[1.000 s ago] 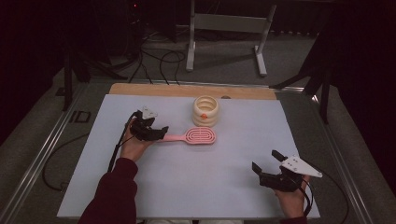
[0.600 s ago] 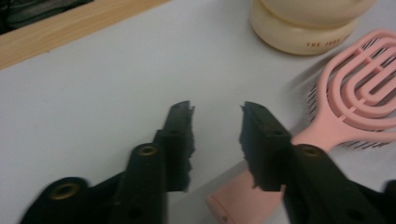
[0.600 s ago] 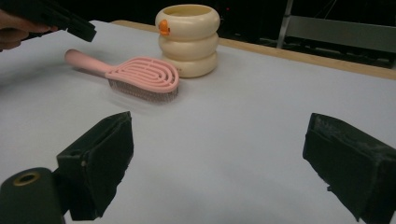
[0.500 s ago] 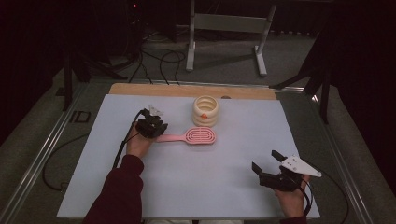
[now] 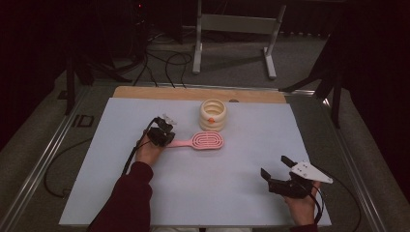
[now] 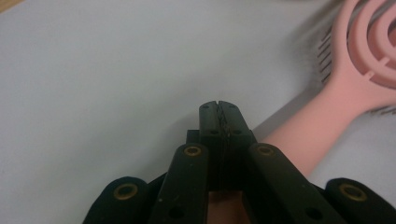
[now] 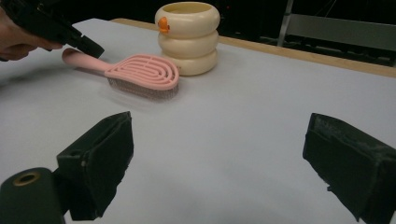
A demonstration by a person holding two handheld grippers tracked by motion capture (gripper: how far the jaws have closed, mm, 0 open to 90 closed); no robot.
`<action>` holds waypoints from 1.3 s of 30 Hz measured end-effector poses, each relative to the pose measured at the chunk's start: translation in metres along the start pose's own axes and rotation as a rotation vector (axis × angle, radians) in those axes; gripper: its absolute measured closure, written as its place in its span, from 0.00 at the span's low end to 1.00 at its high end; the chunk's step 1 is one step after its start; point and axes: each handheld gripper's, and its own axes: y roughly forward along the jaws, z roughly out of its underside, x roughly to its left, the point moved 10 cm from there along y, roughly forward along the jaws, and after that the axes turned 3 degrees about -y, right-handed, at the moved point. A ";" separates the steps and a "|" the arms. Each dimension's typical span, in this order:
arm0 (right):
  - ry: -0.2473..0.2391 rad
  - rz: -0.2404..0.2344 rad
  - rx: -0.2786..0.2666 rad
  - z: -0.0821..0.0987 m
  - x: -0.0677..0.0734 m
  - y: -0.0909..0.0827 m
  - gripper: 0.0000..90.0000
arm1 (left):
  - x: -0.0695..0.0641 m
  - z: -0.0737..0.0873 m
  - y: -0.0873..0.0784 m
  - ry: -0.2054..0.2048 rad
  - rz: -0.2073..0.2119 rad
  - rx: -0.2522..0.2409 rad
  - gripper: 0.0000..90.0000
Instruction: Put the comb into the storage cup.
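Left gripper (image 6: pixel 219 112) seemingly beside hairbrush (image 6: pixel 341 93)

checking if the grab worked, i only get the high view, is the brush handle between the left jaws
Observer: No. In the left gripper view the left gripper has just been closing and its jaws now meet tooth to tooth with nothing between them; the brush handle lies beside them, at their right in that view.
Operator: ok which way do the bristles face
Observer: Down. The right gripper view shows them under the brush head, against the table.
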 end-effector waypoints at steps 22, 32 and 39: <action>-0.004 -0.002 -0.001 -0.001 0.001 0.000 0.10 | -0.015 0.033 -0.019 0.014 -0.022 0.043 1.00; -0.004 -0.004 0.000 -0.001 0.002 0.000 0.10 | -0.023 0.050 -0.028 0.016 -0.003 0.060 1.00; -0.002 -0.005 0.002 0.000 0.003 0.001 0.10 | -0.030 0.054 -0.032 0.014 0.024 0.067 1.00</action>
